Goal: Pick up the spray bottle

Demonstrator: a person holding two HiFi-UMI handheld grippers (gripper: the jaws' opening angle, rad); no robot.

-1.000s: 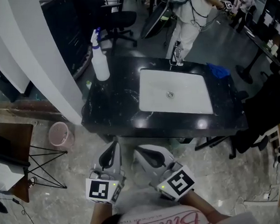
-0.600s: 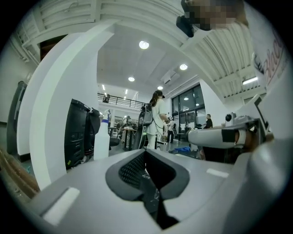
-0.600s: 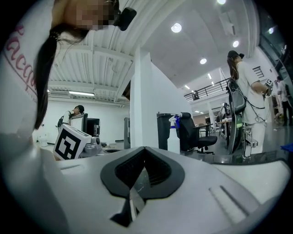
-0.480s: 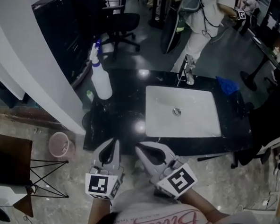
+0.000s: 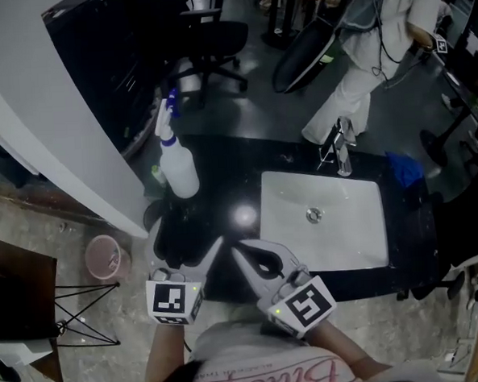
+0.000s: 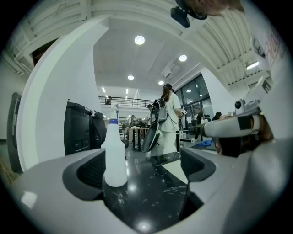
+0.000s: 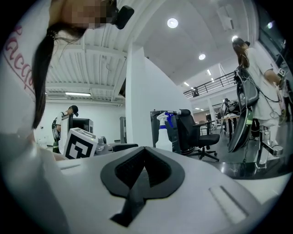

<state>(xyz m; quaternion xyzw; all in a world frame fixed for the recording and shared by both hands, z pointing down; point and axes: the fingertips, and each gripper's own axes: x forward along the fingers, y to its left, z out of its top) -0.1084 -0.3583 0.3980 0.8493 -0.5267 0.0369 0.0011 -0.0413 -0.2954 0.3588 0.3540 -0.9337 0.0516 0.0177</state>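
The spray bottle (image 5: 177,163), white with a blue trigger head, stands upright at the far left corner of the black counter (image 5: 223,187). My left gripper (image 5: 186,247) hovers at the counter's near edge, short of the bottle. Its jaws are opening wide and nothing is between them. In the left gripper view the bottle (image 6: 114,155) stands ahead, toward the left jaw, beyond the left gripper (image 6: 146,183). My right gripper (image 5: 239,252) is beside it, shut and empty. In the right gripper view the right gripper (image 7: 142,170) points level, with the bottle (image 7: 165,133) further off.
A white sink (image 5: 325,215) with a faucet (image 5: 341,150) fills the counter's right half, and a blue cloth (image 5: 405,170) lies at its far right. A white pillar (image 5: 50,141) stands left of the bottle. Also in view: a pink bin (image 5: 103,257), an office chair (image 5: 214,41) and a person in white (image 5: 376,48).
Both grippers have moved forward to the counter's near edge, and the bottle and sink are nearer. The left gripper's jaws, shut before, now stand wide apart. The right stays shut.
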